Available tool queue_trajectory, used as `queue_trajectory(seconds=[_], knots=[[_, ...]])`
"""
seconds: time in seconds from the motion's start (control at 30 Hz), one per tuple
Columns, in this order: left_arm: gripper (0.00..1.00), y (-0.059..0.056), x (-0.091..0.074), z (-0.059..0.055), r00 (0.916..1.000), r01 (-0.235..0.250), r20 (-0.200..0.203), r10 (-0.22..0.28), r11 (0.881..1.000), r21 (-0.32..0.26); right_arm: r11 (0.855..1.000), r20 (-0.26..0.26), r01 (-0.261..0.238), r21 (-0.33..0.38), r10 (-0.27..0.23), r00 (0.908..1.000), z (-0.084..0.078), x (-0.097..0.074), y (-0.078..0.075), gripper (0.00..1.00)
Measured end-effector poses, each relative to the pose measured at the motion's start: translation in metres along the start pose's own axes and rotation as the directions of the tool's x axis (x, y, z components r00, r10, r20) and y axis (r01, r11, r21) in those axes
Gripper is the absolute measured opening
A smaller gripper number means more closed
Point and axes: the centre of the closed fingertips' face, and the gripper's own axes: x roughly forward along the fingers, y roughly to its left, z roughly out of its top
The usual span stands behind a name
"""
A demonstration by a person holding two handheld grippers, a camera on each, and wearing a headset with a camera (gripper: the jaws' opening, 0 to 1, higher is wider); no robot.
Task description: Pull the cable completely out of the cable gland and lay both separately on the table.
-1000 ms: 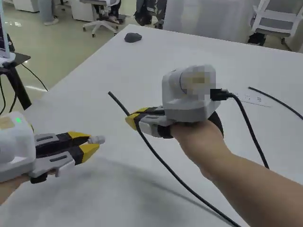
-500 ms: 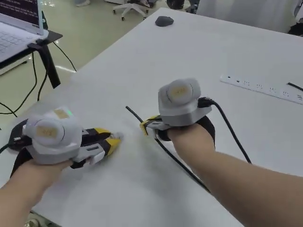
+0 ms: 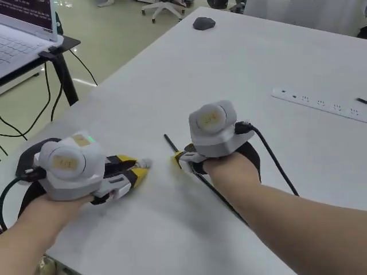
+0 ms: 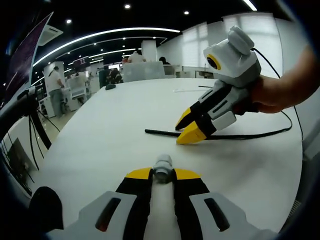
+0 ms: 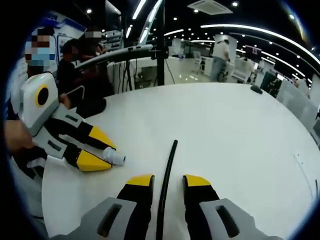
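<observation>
The small white cable gland [image 4: 162, 165] sits between the yellow tips of my left gripper [image 4: 162, 174], which is shut on it; the gland [image 3: 144, 164] hovers just over the white table at the left. The black cable [image 5: 167, 170], free of the gland, lies along the table between the jaws of my right gripper [image 5: 168, 182], which stand a little apart with a gap on each side of it. The cable's free end [image 3: 167, 138] points away past my right gripper [image 3: 179, 158]. About a hand's width separates the two grippers.
A black mouse [image 3: 204, 23] lies at the table's far end and a white power strip [image 3: 321, 105] at the right. To the left, beyond the table edge, a laptop [image 3: 23, 34] sits on a black stand with dangling wires. People stand in the background of the right gripper view.
The head camera has tilted down. Both grippers have come lower and nearer the table's near edge. The cable's raised end has dropped to the tabletop. The gland stays in the left gripper.
</observation>
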Motion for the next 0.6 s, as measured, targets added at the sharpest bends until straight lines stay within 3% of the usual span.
queue_trajectory(seconds=[0.03, 0.1, 0.13, 0.23, 0.3, 0.37, 0.43, 0.57, 0.6], knots=[[0.23, -0.001, -0.001, 0.002, 0.9997, -0.007, 0.024, 0.007, 1.0, 0.0, 1.0, -0.002, 0.0, 0.0, 0.0, 1.0, -0.001, -0.002, 0.0, 0.27], [0.44, -0.004, 0.001, 0.002, 0.9996, 0.019, 0.022, -0.018, 1.0, -0.011, 1.0, -0.019, -0.008, 0.017, 0.008, 0.9998, -0.005, -0.006, 0.002, 0.38], [0.5, -0.007, 0.001, 0.001, 0.9993, 0.034, 0.018, -0.033, 0.999, -0.02, 1.0, -0.011, -0.002, 0.009, 0.002, 0.9999, -0.004, -0.007, 0.001, 0.42], [0.54, -0.009, 0.002, 0.0, 0.999, 0.037, 0.026, -0.037, 0.999, -0.023, 1.0, -0.002, 0.028, 0.0, -0.028, 0.9996, -0.01, -0.015, -0.004, 0.55], [0.66, -0.012, 0.003, 0.002, 0.998, 0.055, 0.032, -0.055, 0.998, -0.008, 0.999, 0.003, 0.043, 0.004, -0.043, 0.9991, -0.012, -0.019, -0.007, 0.73], [0.83, -0.016, 0.003, 0.007, 0.996, 0.073, 0.051, -0.074, 0.997, 0.017, 0.998, 0.009, 0.056, 0.005, -0.057, 0.9984, -0.015, -0.029, -0.009, 0.79], [0.97, -0.018, 0.004, 0.009, 0.9957, 0.085, 0.036, -0.085, 0.996, 0.022, 0.995, 0.015, 0.104, -0.01, -0.104, 0.9945, -0.023, -0.04, -0.017, 0.8], [0.99, -0.017, 0.002, 0.013, 0.9947, 0.102, 0.007, -0.103, 0.994, 0.03, 0.989, 0.004, 0.145, 0.036, -0.145, 0.9894, -0.04, -0.057, -0.029, 0.99], [0.99, -0.019, 0.001, 0.015, 0.9937, 0.112, 0.008, -0.112, 0.993, 0.025, 0.988, -0.01, 0.143, 0.055, -0.142, 0.9898, -0.044, -0.063, -0.029, 0.99]])
